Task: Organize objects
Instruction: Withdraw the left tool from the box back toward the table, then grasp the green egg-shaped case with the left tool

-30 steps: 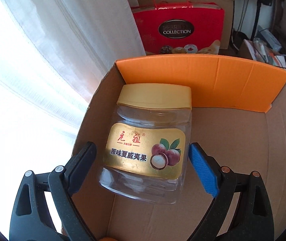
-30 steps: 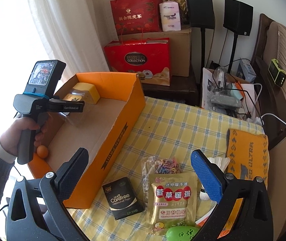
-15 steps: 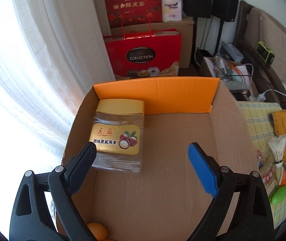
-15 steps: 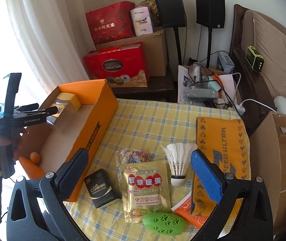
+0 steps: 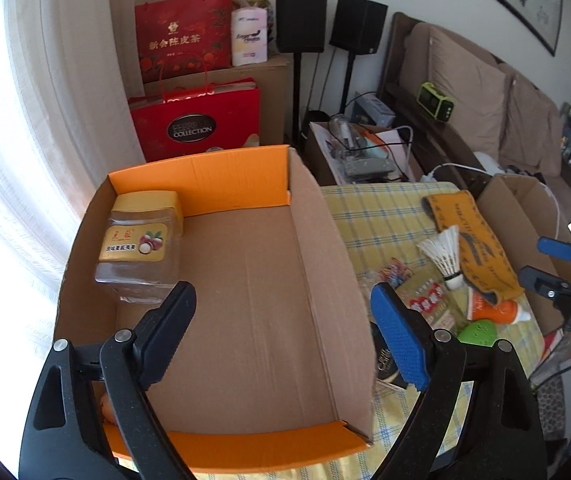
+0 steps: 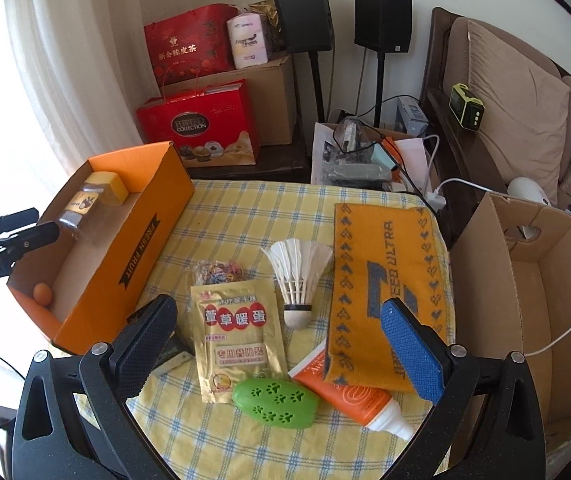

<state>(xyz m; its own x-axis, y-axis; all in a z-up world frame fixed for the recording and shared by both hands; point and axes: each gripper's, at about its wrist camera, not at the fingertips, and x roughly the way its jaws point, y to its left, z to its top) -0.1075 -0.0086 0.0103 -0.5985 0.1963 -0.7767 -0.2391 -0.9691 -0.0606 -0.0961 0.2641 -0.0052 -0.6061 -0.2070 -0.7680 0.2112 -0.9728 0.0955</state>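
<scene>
Sorting was between picks at this moment: the nut jar (image 5: 141, 248) lay on its side in the far left corner of the orange box (image 5: 241, 440), touching the end wall, with a small orange ball (image 6: 42, 293) at the near end, and both your tools were empty. Your left tool (image 5: 281, 336) hung above the box's open middle with its jaws wide apart, pointed along the box floor and tilted slightly toward the surface (image 6: 225, 216). Your right tool (image 6: 277, 344) hovered over the loose items, also spread wide and gripping nothing, with the gold sachet (image 6: 237, 340), the shuttlecock (image 6: 299, 276) and the green case (image 6: 275, 402) between its fingers in view. I judged the next move was to lower the right tool onto one of these; the shuttlecock would need a light squeeze at its cork, not on the feathers. A dark packet (image 6: 171, 350) sat just beside the box, mostly hidden by your left finger, so I couldn't say what it was. The orange towel (image 6: 381, 264) overlapped the cream tube (image 6: 349, 396).
</scene>
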